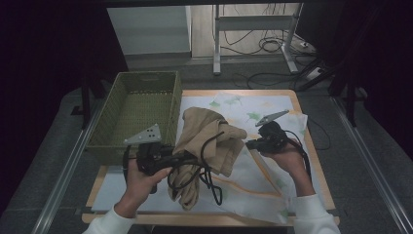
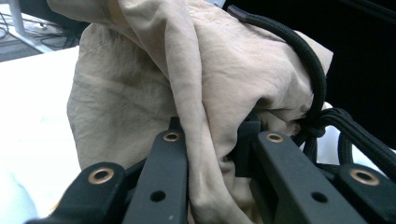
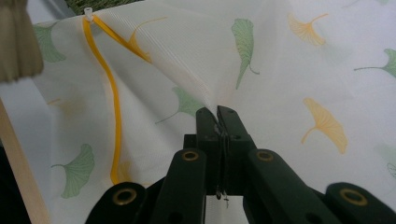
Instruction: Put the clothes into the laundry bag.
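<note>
Low in the frame, left of centre in the high view, my left gripper (image 1: 187, 157) is clamped on a bunched fold of the tan garment (image 1: 210, 141); in the left gripper view the cloth is squeezed between both jaws, which stand a little apart around its thickness. A black drawstring (image 2: 312, 70) loops beside the right jaw and dangles in loops below the bundle in the high view. Risk: the cord hooks on a jaw or on my gripper's cable, so the garment drags instead of dropping free.

Right of centre, my right gripper (image 1: 252, 144) is pinched fully together on a ridge of the white leaf-print mesh bag (image 3: 280, 56), which lies spread over the table (image 1: 311, 161). The fabric is thin and the bite is small, judging from the right gripper view. It could slip out, or the bag could tent up without its mouth opening. The orange trim (image 3: 114, 116) sits left of my jaws, so I may not be holding the opening edge; cannot tell.

Upper left of the high view, the green basket (image 1: 142, 78) stands just beside the garment. A wide swing could knock it.
</note>
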Demonstrator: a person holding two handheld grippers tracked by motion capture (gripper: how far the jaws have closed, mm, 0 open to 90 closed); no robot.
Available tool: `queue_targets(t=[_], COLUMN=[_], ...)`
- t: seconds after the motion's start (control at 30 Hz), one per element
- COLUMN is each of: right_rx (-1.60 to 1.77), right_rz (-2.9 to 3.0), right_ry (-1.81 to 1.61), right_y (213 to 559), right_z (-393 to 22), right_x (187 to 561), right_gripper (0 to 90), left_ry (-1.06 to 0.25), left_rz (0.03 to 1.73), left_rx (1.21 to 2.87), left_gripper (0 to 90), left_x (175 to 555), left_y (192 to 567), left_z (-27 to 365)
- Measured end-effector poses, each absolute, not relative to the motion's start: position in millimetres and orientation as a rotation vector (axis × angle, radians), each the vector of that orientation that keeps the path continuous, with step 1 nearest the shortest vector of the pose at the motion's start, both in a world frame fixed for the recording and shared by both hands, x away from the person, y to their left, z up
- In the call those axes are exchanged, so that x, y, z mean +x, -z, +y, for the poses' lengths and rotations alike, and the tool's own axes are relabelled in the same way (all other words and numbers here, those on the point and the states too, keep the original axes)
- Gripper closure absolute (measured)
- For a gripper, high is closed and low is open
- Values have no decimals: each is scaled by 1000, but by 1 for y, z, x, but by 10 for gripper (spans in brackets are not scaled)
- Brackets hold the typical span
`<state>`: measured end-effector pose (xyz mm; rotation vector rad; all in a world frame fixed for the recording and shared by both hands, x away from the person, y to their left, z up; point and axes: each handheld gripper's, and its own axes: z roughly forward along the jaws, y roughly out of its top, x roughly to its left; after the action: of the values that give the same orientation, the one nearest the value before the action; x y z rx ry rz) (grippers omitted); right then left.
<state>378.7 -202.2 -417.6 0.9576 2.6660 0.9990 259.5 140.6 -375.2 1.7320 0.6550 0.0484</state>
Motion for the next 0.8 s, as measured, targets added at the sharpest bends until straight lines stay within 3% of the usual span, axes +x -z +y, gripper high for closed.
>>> queue_targets(t=[0.8], right_rx=[961], right_rz=[2658], right_ry=[-1003], right_y=[418], right_z=[-203], right_x=[379], right_gripper=[871], left_ry=[24], left_rz=[671], left_rx=[1775], left_gripper=[794], left_x=[255], left_y=[398], left_z=[132])
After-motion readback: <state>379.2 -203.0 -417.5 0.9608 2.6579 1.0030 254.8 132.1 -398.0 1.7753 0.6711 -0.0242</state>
